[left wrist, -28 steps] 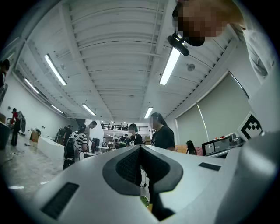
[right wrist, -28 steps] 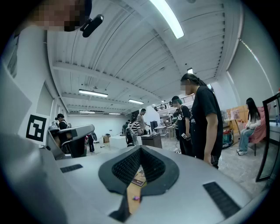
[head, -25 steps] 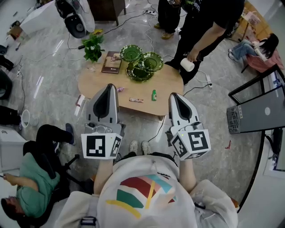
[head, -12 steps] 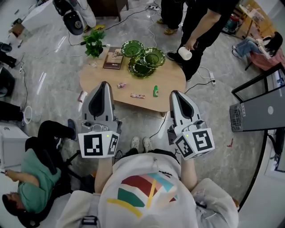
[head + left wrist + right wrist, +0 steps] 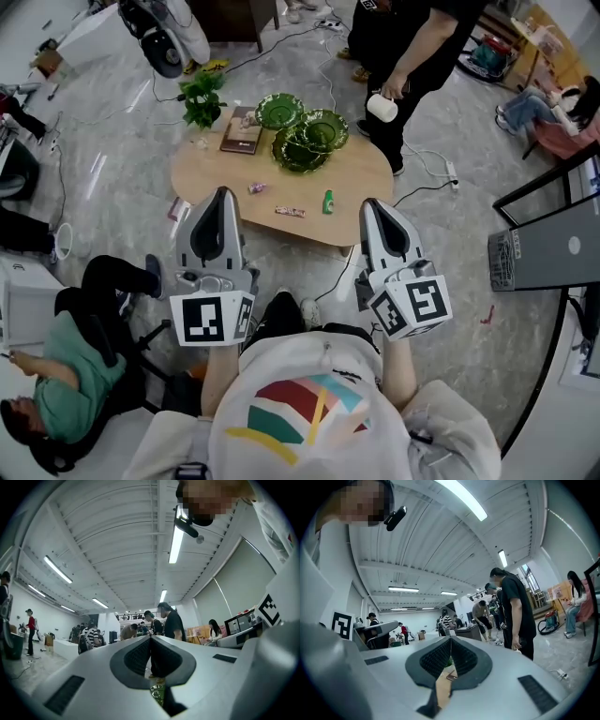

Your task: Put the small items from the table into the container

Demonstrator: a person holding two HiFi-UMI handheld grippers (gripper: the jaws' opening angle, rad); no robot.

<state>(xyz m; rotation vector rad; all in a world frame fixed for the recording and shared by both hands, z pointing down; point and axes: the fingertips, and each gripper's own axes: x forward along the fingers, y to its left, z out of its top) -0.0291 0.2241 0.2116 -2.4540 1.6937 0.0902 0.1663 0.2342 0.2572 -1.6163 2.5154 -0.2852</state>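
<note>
A low wooden table (image 5: 361, 178) stands on the floor ahead of me. On it lie a pink wrapped sweet (image 5: 256, 187), a candy bar (image 5: 289, 212) and a small green bottle (image 5: 327, 201). Three green glass dishes (image 5: 299, 150) sit at its far side. My left gripper (image 5: 220, 195) and right gripper (image 5: 371, 206) hover on the near side of the table, apart from the items, both shut and empty. The left gripper view shows its jaws (image 5: 151, 637) pressed together. In the right gripper view the jaws (image 5: 451, 638) also meet, with a strip of table (image 5: 440, 686) below them.
A book (image 5: 241, 129) and a potted plant (image 5: 203, 97) sit at the table's far left. A person in black holding a white cup (image 5: 382, 107) stands at the far right corner. Someone in green (image 5: 61, 398) sits at my left. A dark desk (image 5: 553, 239) is on the right.
Both grippers stay shut and held out in front of me. The right one has drifted a little. The person with the cup now appears farther back, and my leg has stepped forward.
</note>
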